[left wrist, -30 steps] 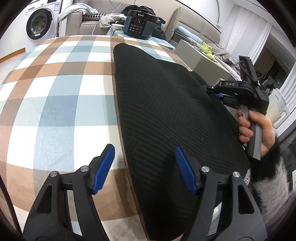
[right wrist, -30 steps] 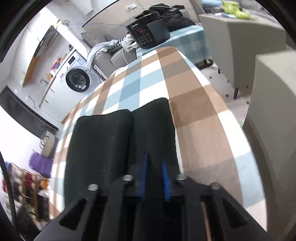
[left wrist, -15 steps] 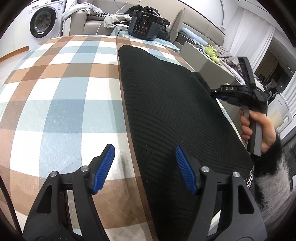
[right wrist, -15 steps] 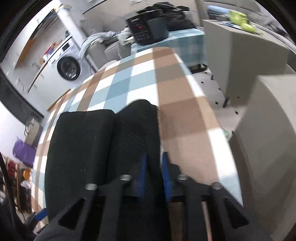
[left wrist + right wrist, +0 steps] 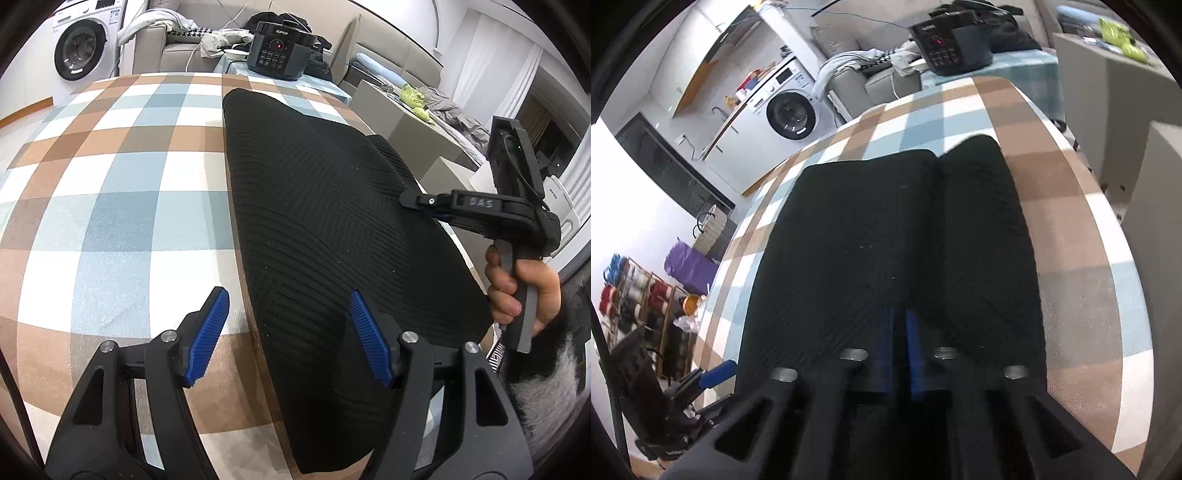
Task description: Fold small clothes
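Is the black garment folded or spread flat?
Folded: in the right wrist view the black garment shows one panel lapped over another, a seam-like edge running down between them.

Checked tablecloth [image 5: 110,206] underneath; black cooker [image 5: 281,51] far centre; washing machine [image 5: 86,46] far left; grey sofa [image 5: 155,55] behind.

Both wrist views look steeply down, sharing the black garment [image 5: 332,229].
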Demonstrator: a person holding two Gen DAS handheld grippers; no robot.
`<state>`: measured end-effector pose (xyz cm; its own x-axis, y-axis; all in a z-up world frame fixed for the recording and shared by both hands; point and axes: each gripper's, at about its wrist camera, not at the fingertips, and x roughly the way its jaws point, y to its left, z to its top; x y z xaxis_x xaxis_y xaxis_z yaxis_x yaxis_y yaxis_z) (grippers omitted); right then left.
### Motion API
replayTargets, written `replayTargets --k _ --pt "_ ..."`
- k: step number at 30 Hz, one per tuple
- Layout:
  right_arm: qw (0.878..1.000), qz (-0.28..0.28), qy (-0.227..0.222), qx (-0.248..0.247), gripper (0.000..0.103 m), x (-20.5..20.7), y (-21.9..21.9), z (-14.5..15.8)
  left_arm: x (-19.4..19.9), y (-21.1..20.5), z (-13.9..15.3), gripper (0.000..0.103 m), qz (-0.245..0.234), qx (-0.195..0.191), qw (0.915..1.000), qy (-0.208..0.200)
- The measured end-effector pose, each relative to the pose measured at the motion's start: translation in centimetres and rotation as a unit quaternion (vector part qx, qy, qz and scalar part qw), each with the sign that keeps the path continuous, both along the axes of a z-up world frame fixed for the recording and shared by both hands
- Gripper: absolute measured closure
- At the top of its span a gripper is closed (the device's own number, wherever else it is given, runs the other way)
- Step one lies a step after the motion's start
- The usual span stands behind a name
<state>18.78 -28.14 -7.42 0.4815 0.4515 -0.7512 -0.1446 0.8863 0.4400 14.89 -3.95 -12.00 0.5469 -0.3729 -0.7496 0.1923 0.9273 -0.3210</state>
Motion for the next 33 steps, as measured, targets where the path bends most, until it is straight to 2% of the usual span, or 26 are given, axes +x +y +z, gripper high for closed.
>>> replayTargets --k 2,4,7,10,13,15,17,18,22,26,28,30,33 --pt "0.999 -0.003 -0.04 -0.005 0.098 -1.2 0.0 2.2 -0.2 0.0 0.1 0.037 0.001 0.0 1.0 -0.001" --pt "0.998 -0.009 -0.051 -0.023 0.098 -2.2 -0.1 3.5 -0.3 0.1 0.3 0.037 0.002 0.001 1.0 -0.002" --pt "0.997 -0.015 -0.036 -0.064 0.098 -2.2 0.2 2.7 -0.3 0.2 0.3 0.037 0.003 0.002 1.0 -0.002" --pt "0.997 -0.028 0.011 -0.072 0.097 -0.9 -0.4 0.1 -0.5 0.1 0.4 0.037 0.006 0.01 0.9999 -0.001" --pt "0.999 -0.035 0.027 -0.029 0.089 -1.9 -1.8 0.0 -0.9 0.1 0.4 0.037 0.009 0.016 0.9998 0.001" --pt "0.999 -0.029 0.016 -0.009 0.074 -4.0 -2.8 0.7 -1.1 0.1 0.3 0.037 0.01 0.015 0.9998 0.002" --pt "0.999 -0.028 0.014 0.019 0.064 -6.6 -3.8 0.8 -1.2 0.0 0.2 0.037 0.009 0.013 0.9999 0.004" --pt "0.999 -0.024 0.018 0.041 0.064 -8.5 -4.3 0.6 -1.3 -0.1 0.1 0.037 0.008 0.012 0.9999 0.004" --pt "0.997 -0.026 0.017 0.077 0.064 -13.5 -5.0 0.0 -1.5 -0.9 -0.1 0.037 -0.002 0.009 0.9999 0.008" --pt "0.998 -0.019 -0.018 0.058 0.065 -16.0 -4.0 0.1 -1.8 -1.7 -0.3 0.037 -0.016 0.012 0.9998 0.009" --pt "1.0 -0.015 -0.019 0.016 0.081 -15.8 -3.2 -0.1 -1.9 -2.0 -0.4 0.037 -0.02 0.013 0.9997 0.01" --pt "1.0 -0.006 -0.024 0.0 0.094 -15.9 -2.6 0.2 -2.1 -2.2 -0.3 0.037 -0.022 0.012 0.9997 0.009" --pt "0.999 -0.006 -0.042 -0.002 0.095 -17.3 -2.9 2.2 -2.3 -2.1 0.1 0.037 -0.02 0.01 0.9998 0.004"
